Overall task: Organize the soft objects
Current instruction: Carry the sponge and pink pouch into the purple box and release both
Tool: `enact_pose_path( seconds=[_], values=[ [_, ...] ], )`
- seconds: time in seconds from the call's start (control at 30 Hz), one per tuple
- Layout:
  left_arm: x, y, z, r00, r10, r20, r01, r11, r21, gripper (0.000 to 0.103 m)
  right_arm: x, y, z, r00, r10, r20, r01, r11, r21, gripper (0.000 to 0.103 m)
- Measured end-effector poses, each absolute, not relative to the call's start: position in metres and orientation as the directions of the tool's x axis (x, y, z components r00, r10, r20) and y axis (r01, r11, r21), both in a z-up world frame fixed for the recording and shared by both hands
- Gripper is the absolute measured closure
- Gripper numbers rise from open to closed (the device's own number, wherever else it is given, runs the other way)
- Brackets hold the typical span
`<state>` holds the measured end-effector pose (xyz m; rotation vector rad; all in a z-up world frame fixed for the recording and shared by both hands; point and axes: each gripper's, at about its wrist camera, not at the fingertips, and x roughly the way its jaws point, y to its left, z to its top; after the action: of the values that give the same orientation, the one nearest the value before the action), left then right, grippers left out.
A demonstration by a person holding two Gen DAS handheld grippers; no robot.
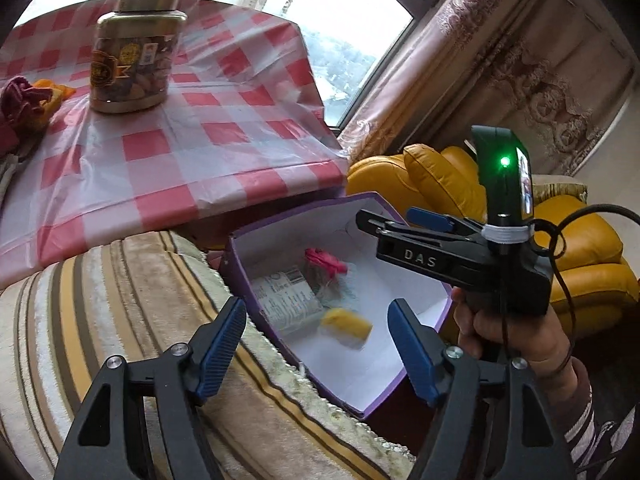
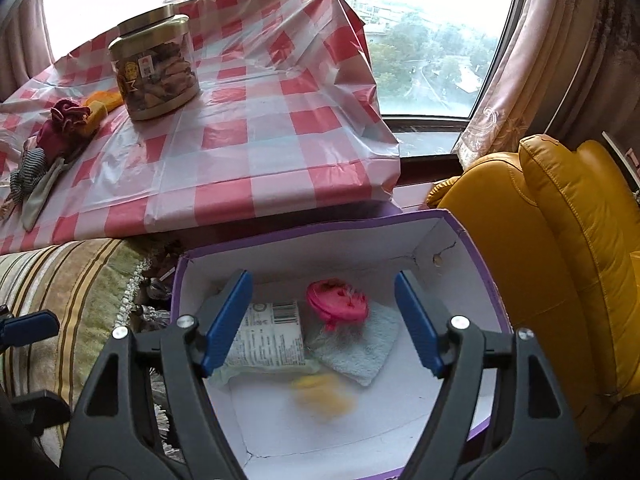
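A red-and-white checked tablecloth covered the table by the window. On it stood a gold-lidded jar, its contents brown and indistinct. A striped, fringed throw lay draped below the table edge. A yellow leather armchair sat to the right, with patterned pink curtains hanging behind it.

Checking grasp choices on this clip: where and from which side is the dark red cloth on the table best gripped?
Grip the dark red cloth at its bunched, raised top folds, coming from above. It lies crumpled beside the yellow cloth and striped cloth, so a side approach would likely snag those.
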<state>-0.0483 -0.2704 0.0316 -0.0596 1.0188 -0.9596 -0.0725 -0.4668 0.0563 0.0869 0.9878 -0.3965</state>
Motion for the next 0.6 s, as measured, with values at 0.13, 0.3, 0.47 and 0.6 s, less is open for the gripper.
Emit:
enact_pose_path(
  seconds=[0.13,0.3,0.47,0.6],
  values=[
    [-0.042,-0.261,0.033,0.208,-0.691,-0.692,0.630,0.636,-0.446,0.029,-0.071,-0.463,0.056,0.485,-0.283,-0.827,0.355,0.928,-0.109,0.026],
    [-0.035,-0.250,0.033,0.249,-0.682,-0.688,0.605,0.664,-0.440,0.029,-0.069,-0.457,0.056,0.484,-0.283,-0.828,0.346,0.931,-0.116,0.026],
    [-0.029,-0.237,0.036,0.296,-0.671,-0.680,0.584,0.690,-0.427,0.029,-0.064,-0.449,0.056,0.487,-0.270,-0.831,0.328,0.938,-0.113,0.023],
    [-0.021,-0.224,0.038,0.340,-0.655,-0.675,0.556,0.719,-0.417,0.029,-0.058,-0.440,0.056,0.492,-0.242,-0.837,0.306,0.947,-0.094,0.021]
  ],
)
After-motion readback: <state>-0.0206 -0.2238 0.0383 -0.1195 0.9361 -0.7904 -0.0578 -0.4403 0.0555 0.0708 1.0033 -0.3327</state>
